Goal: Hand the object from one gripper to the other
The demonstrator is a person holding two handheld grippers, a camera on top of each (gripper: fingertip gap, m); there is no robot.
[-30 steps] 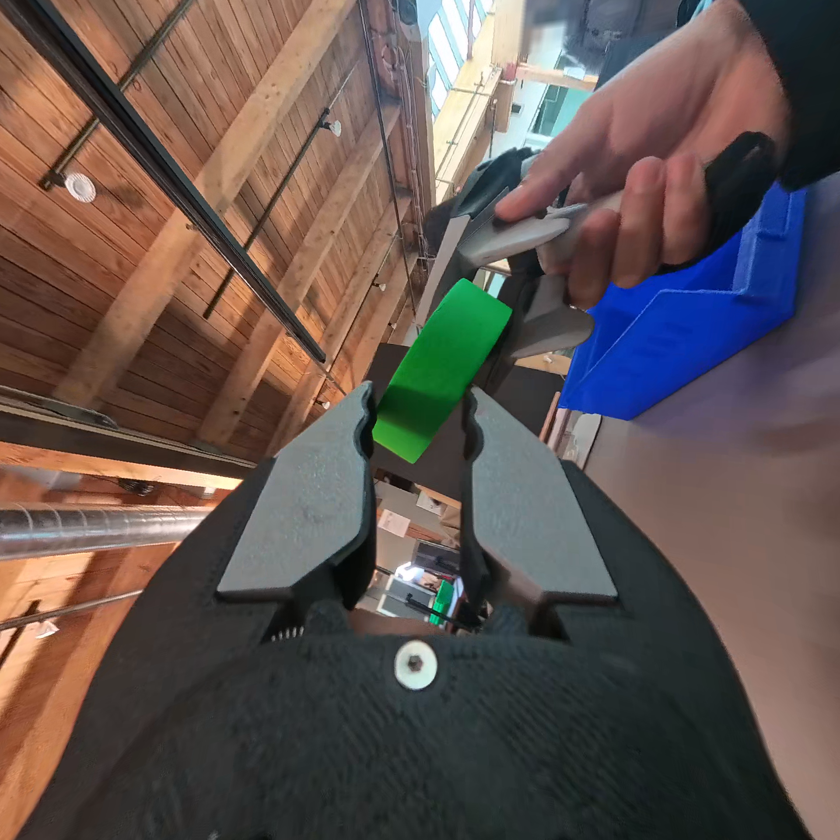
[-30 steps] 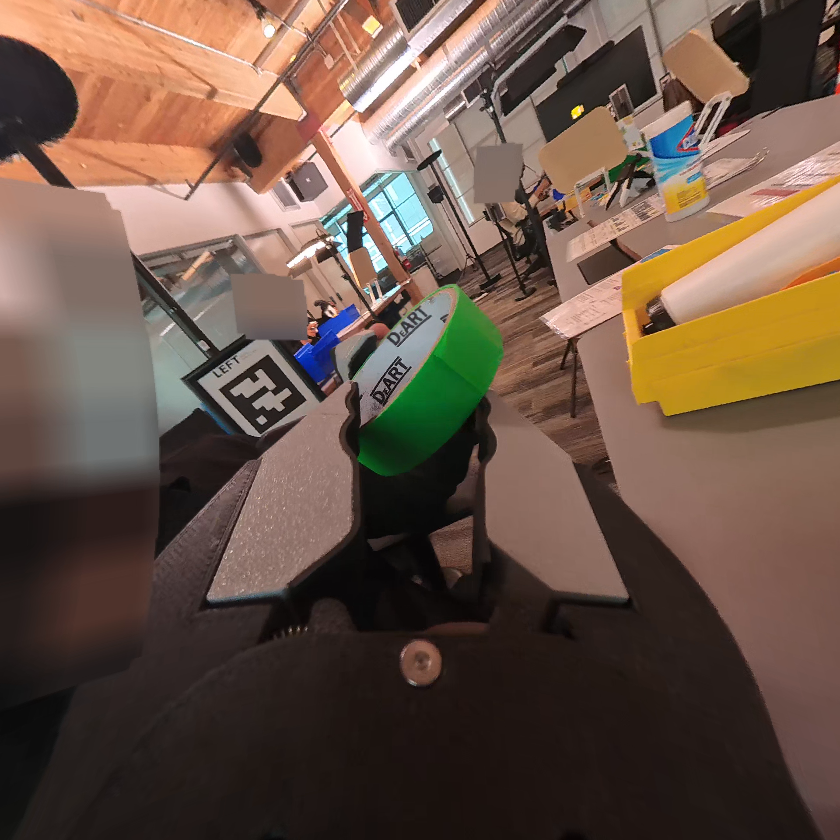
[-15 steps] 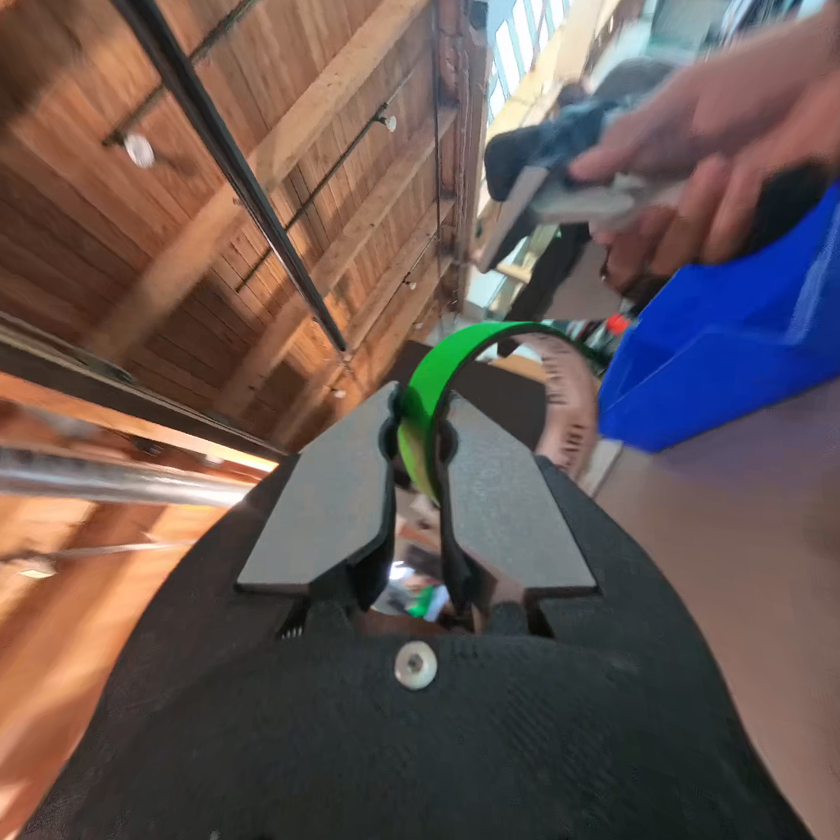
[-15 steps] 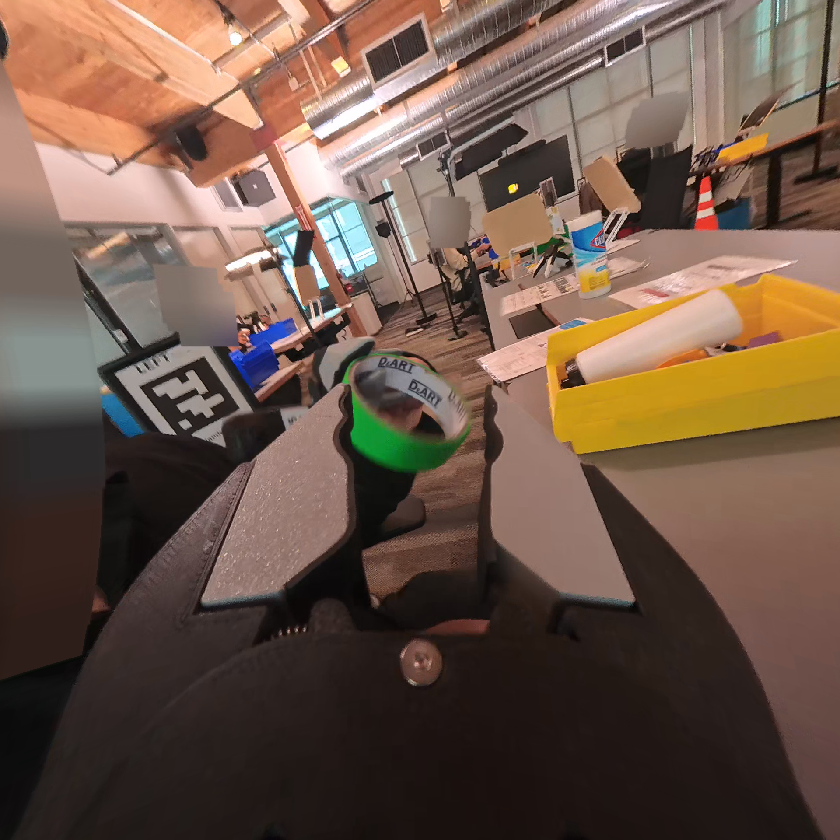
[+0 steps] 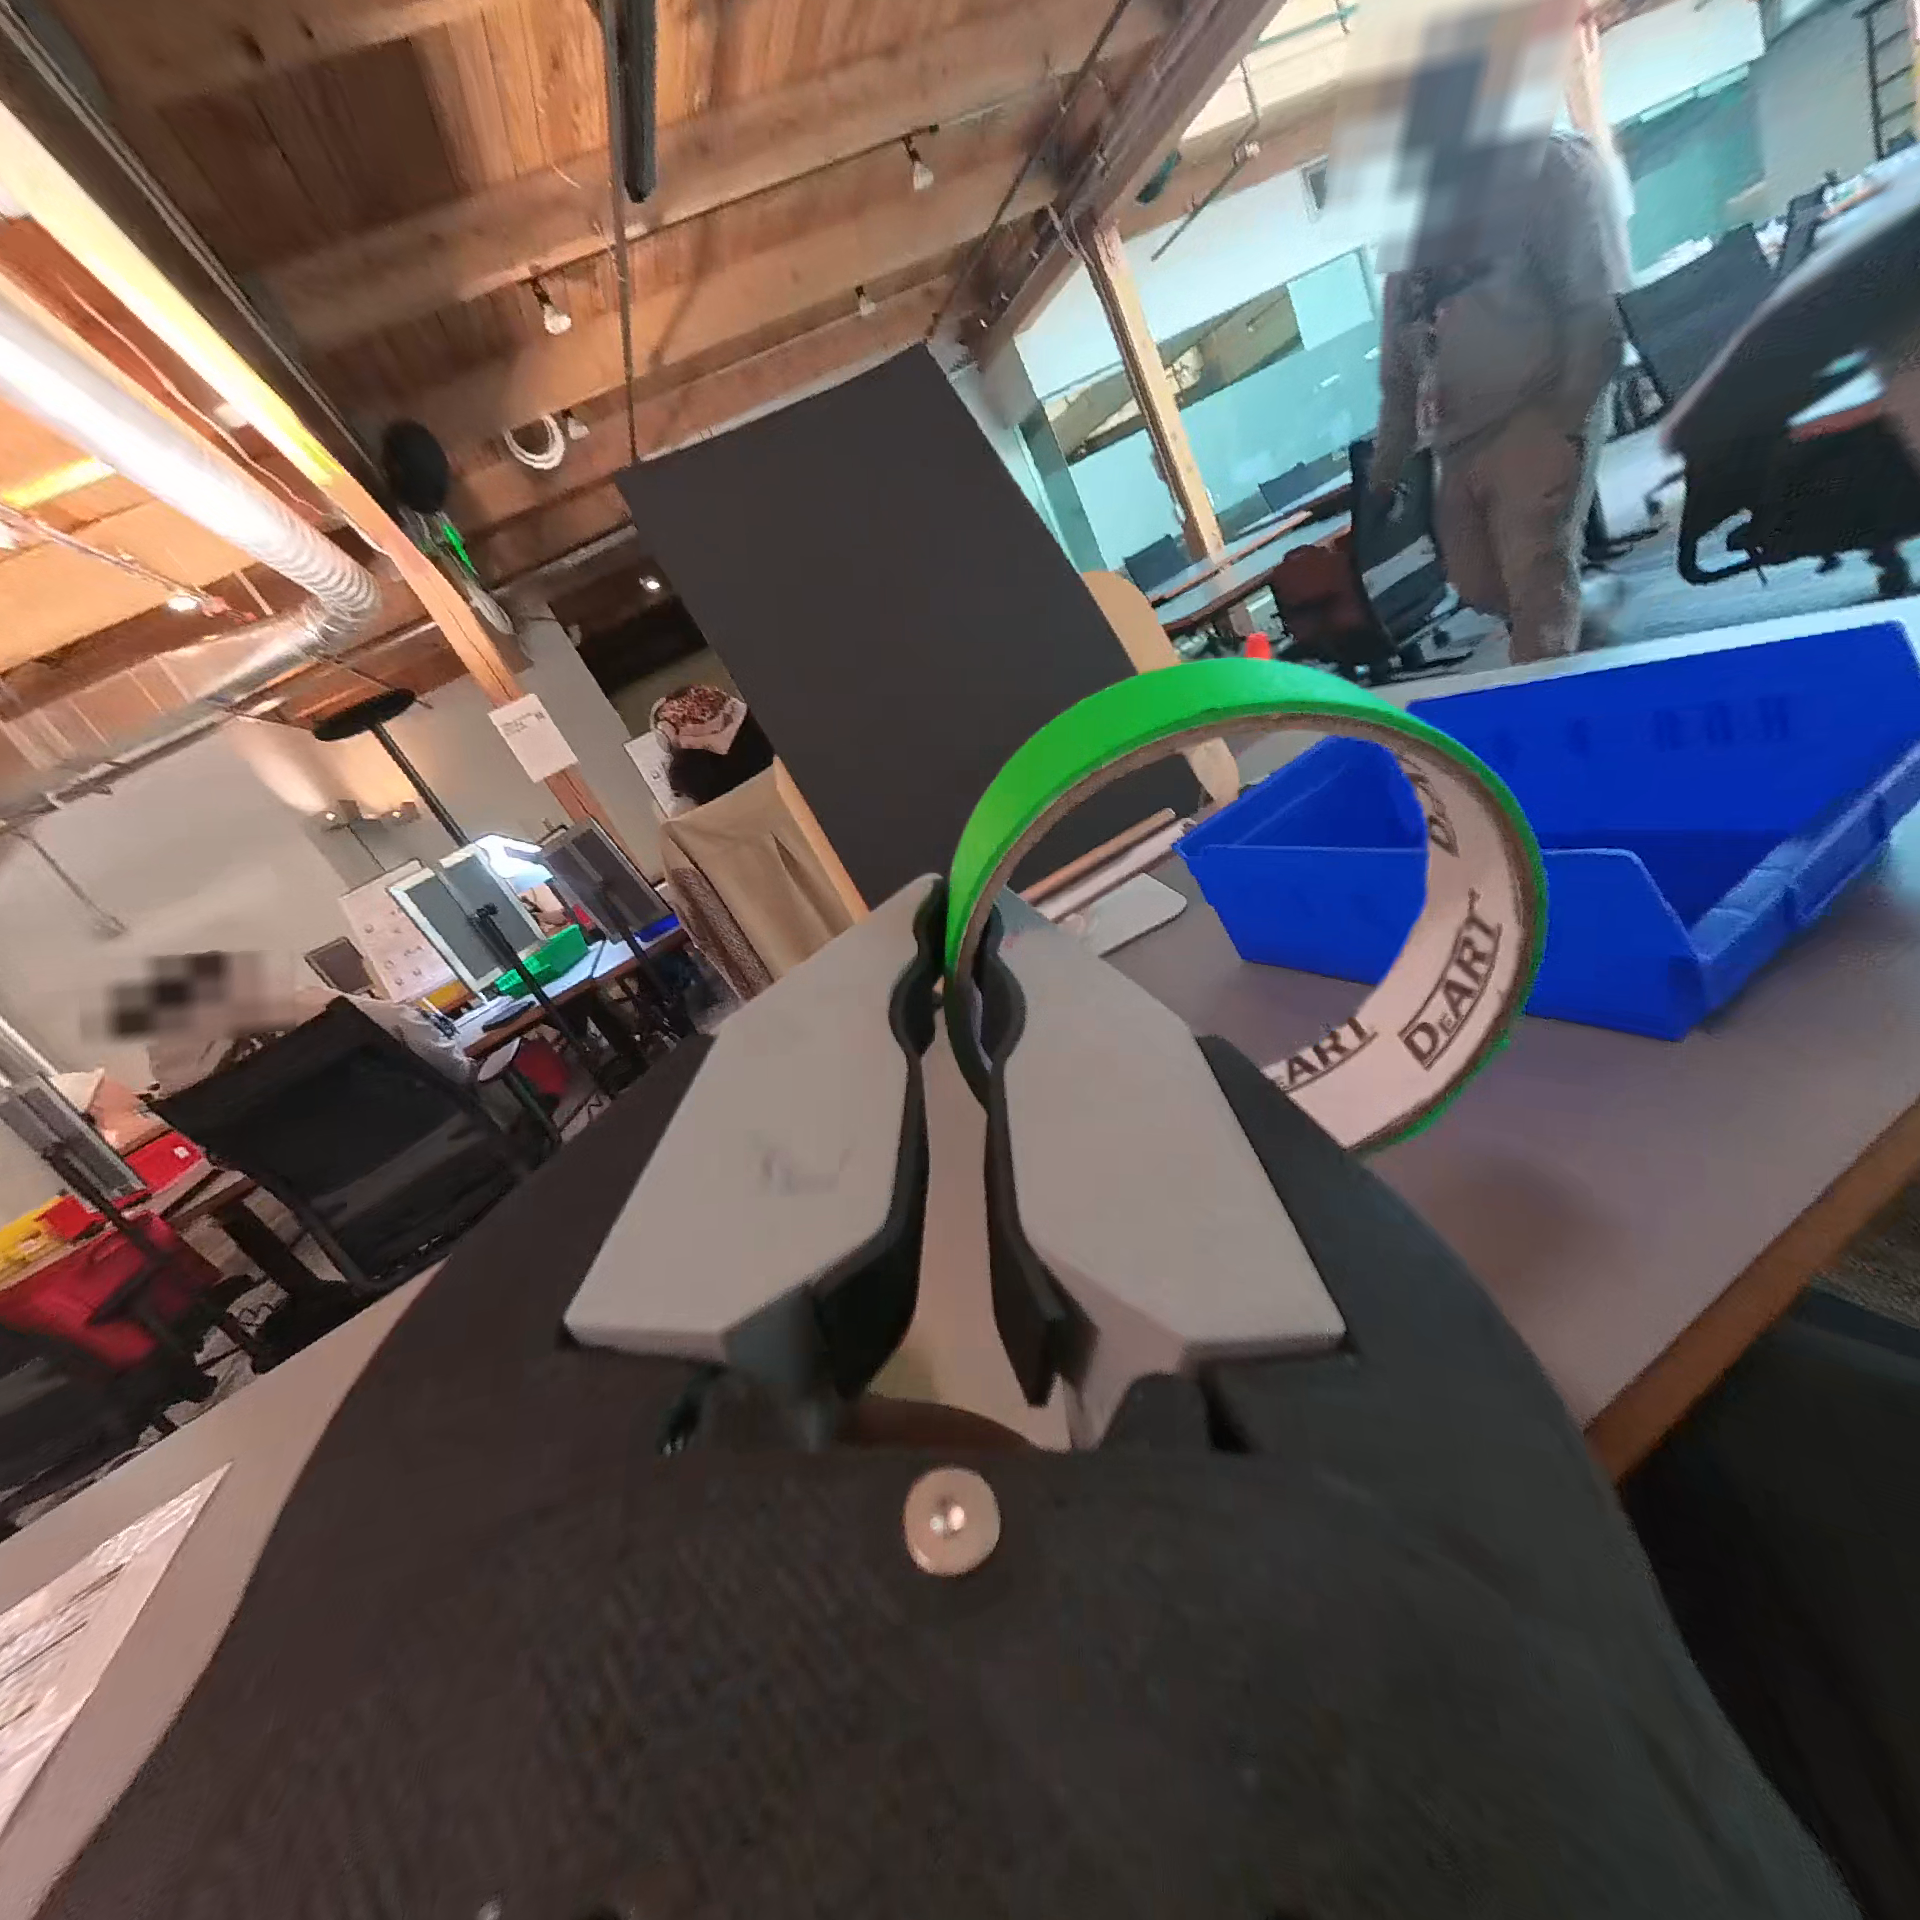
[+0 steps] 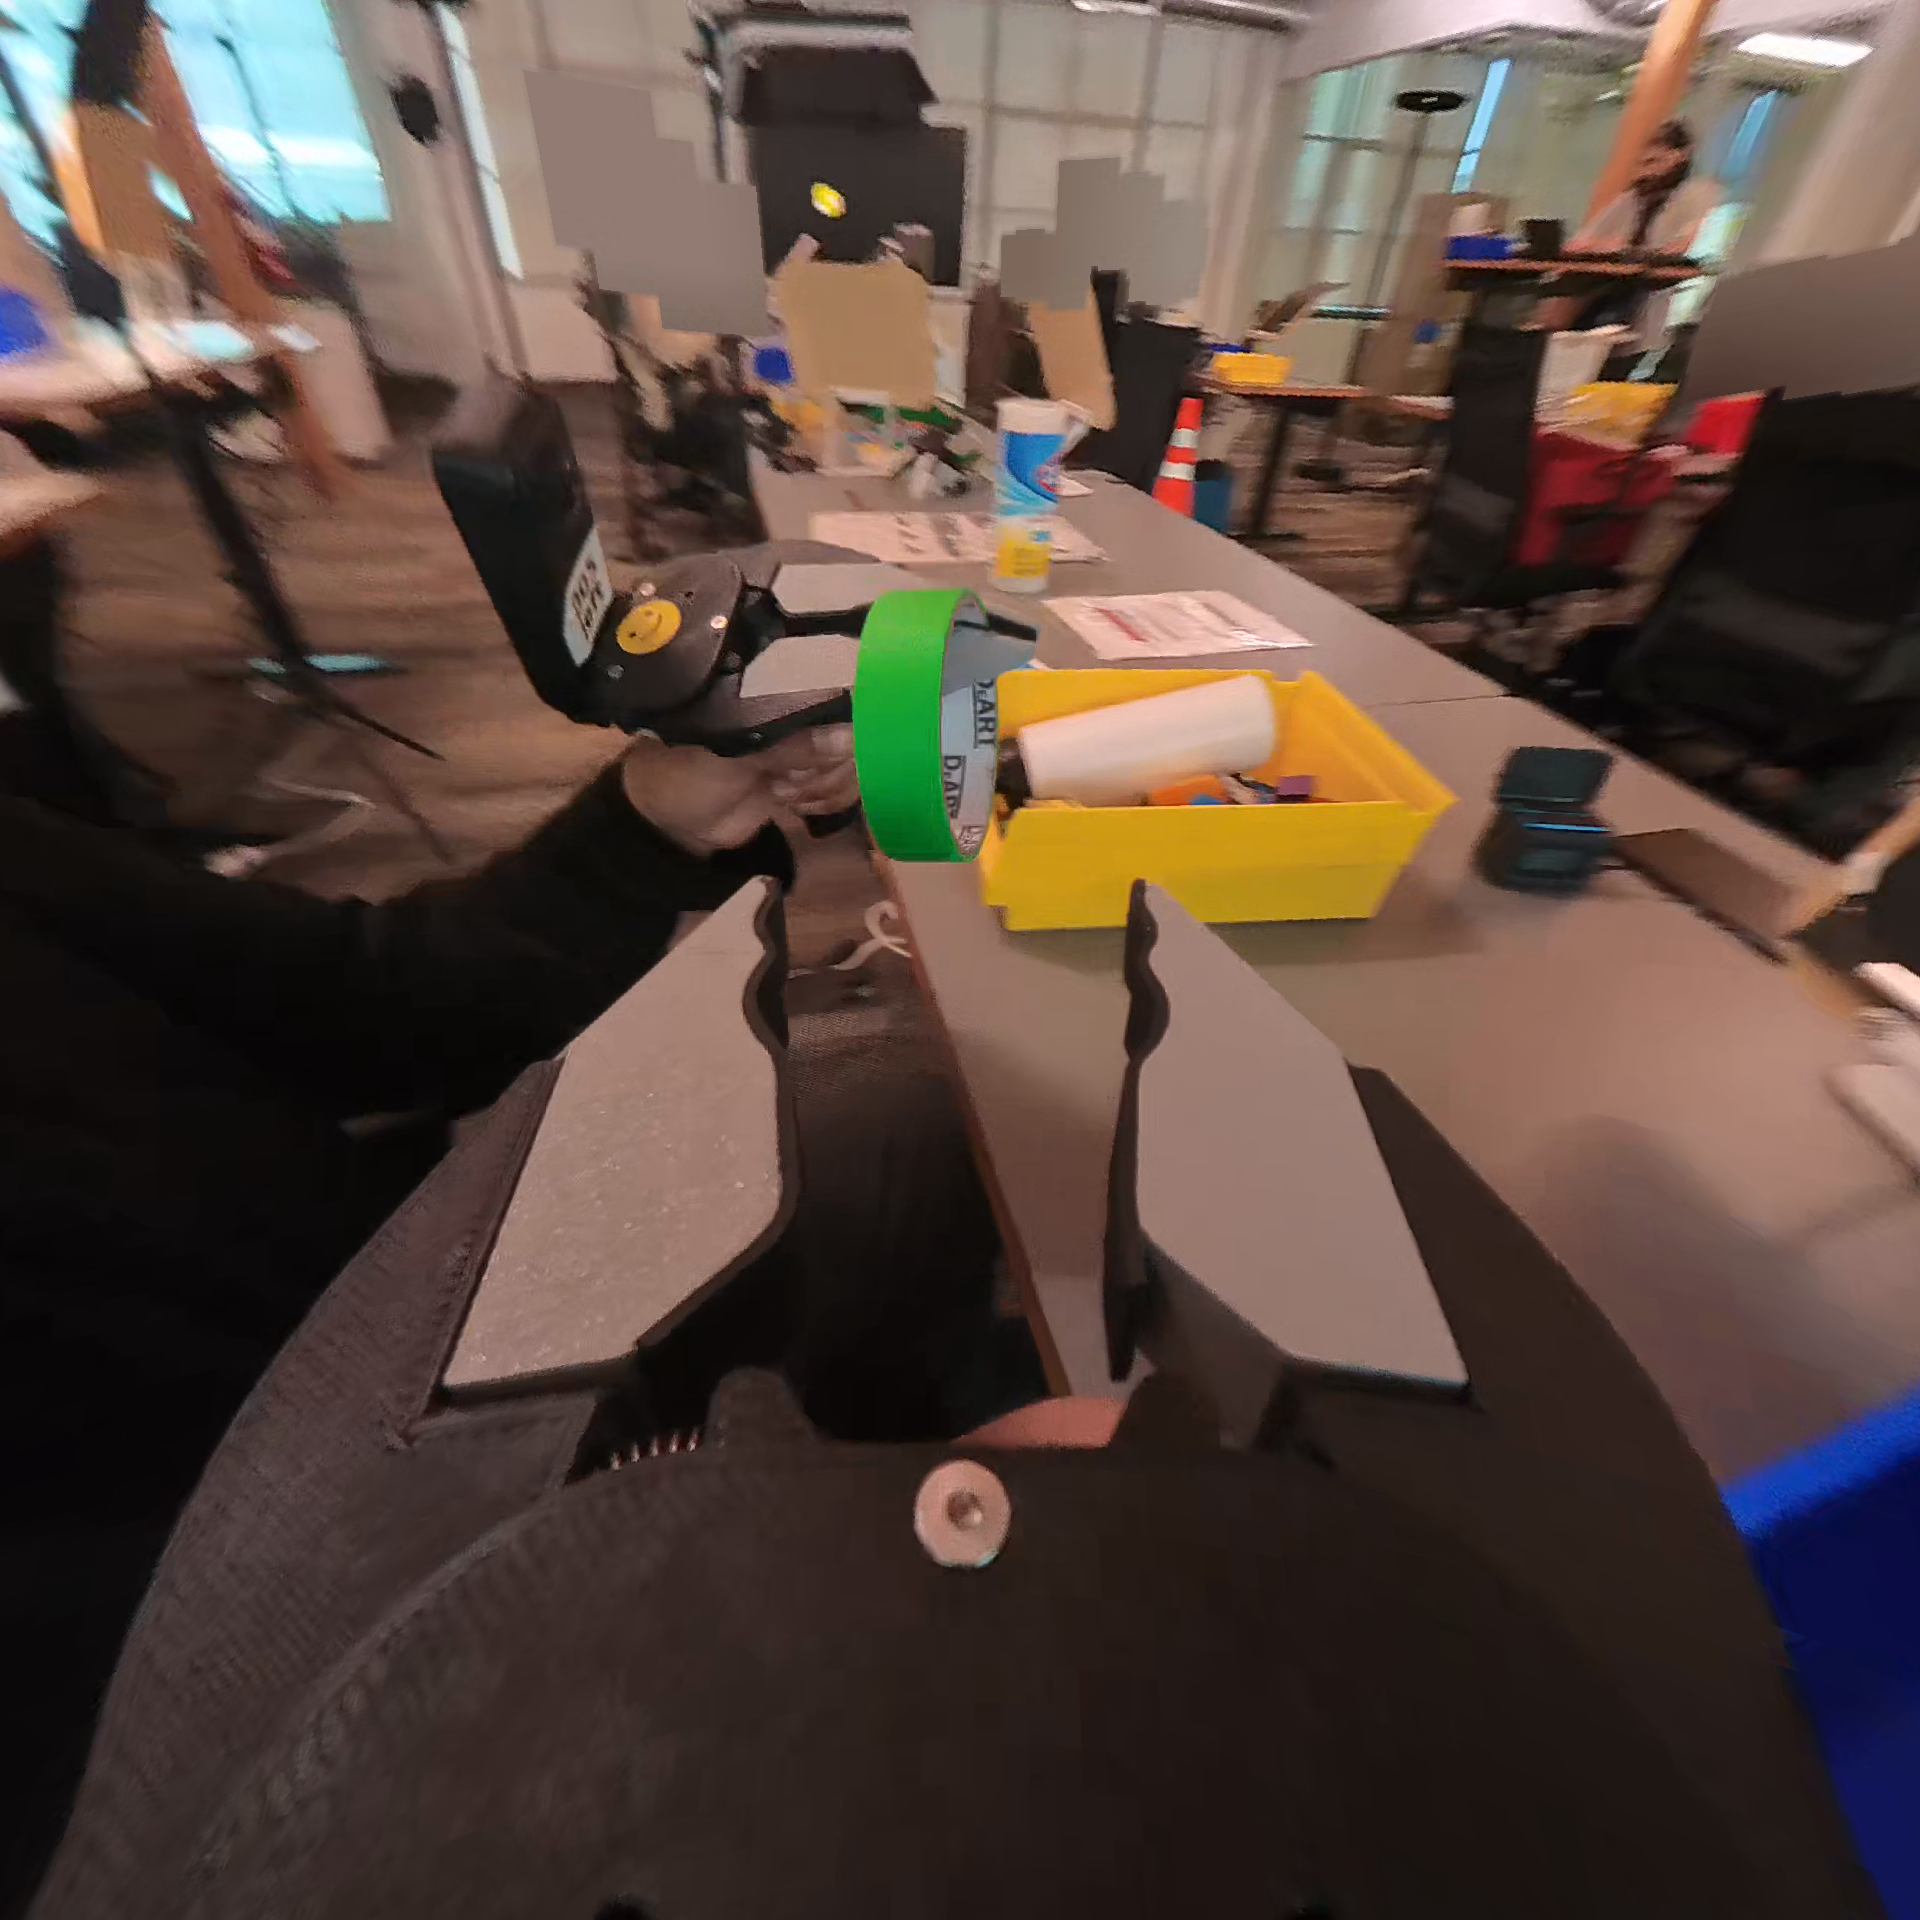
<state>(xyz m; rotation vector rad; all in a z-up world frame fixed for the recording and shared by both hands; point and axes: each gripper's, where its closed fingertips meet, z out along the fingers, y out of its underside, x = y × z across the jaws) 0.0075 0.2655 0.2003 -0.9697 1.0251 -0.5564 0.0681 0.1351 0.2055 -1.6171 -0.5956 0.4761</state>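
A green roll of tape with a white printed core is pinched by its rim in my left gripper, which is shut on it above the grey table. In the right wrist view the same roll hangs upright in the left gripper, held by a hand in a black sleeve, out in front of a yellow bin. My right gripper is open and empty, set back from the roll with a clear gap to it.
A blue bin stands on the table just beyond the tape. A yellow bin holds a white bottle and small items. A dark case, papers and a wipes canister lie farther along. A person stands beyond. About 15 centimeters separates my left fingertips from my right.
The right gripper let go of the tape, opened and drew back. The left gripper closed on the roll's rim and swung down with it toward the table.
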